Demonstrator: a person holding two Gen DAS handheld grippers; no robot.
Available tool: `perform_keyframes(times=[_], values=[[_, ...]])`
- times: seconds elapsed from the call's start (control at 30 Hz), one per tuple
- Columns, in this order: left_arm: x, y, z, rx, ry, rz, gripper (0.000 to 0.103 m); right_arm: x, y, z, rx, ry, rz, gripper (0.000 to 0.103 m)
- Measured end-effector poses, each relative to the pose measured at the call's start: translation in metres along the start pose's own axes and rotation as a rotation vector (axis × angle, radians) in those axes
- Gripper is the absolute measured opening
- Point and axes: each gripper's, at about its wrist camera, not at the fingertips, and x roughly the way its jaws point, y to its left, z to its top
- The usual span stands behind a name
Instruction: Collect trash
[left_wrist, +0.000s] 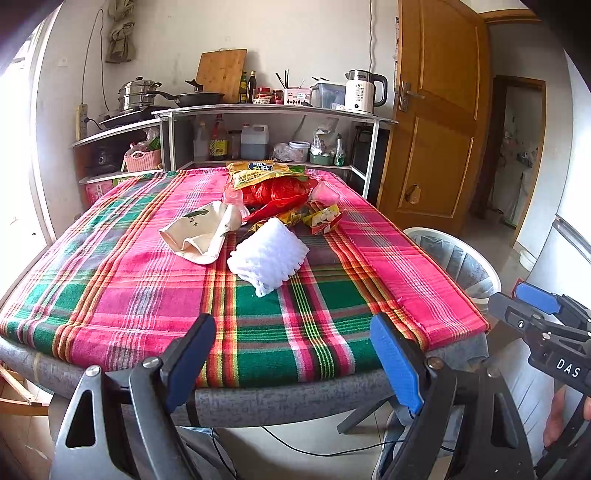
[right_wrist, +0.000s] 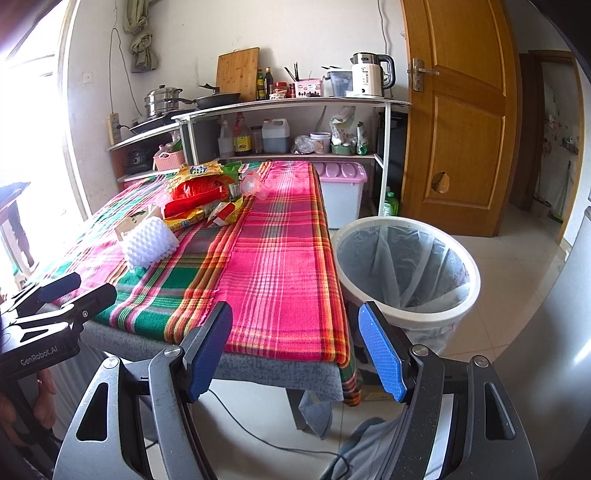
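Left tool (left_wrist: 293, 354) held with jaws wide apart, nothing between the blue pads, hovering off the near edge of the table (left_wrist: 236, 400). Right tool (right_wrist: 295, 350) likewise spread and empty, poised off the near right corner of the table, also seen at 3 o'clock in the left wrist view.

Straight ahead at 12 o'clock from the left tool, on the plaid cloth (left_wrist: 147, 295): white foam fruit net (left_wrist: 267, 256) lying on its side. Just beyond at 11 o'clock, cream paper pouch (left_wrist: 199, 230), touching the heap behind. Farther at 12 o'clock, heaped trash: red plastic bag (left_wrist: 277, 192), yellow snack bag (left_wrist: 258, 171) on top of it, small yellow-red wrappers (left_wrist: 319, 218) at its front, pink clear cups at either side.

At 1 o'clock from the right tool, on the floor just beside the table's right edge: white trash bin (right_wrist: 406, 306) lined with a clear bag, nothing visible inside. At 12 o'clock beyond, lilac-lidded storage box (right_wrist: 341, 195) under the shelf unit.
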Motion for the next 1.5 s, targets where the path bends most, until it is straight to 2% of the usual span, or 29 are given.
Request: perform_keyframes(times=[1.5], values=[[0.007,0.0022,-0.0026,0.001,0.011,0.003,0.087,0.0066,-0.0027,-0.0039,0.003,0.012,0.01,0.071]])
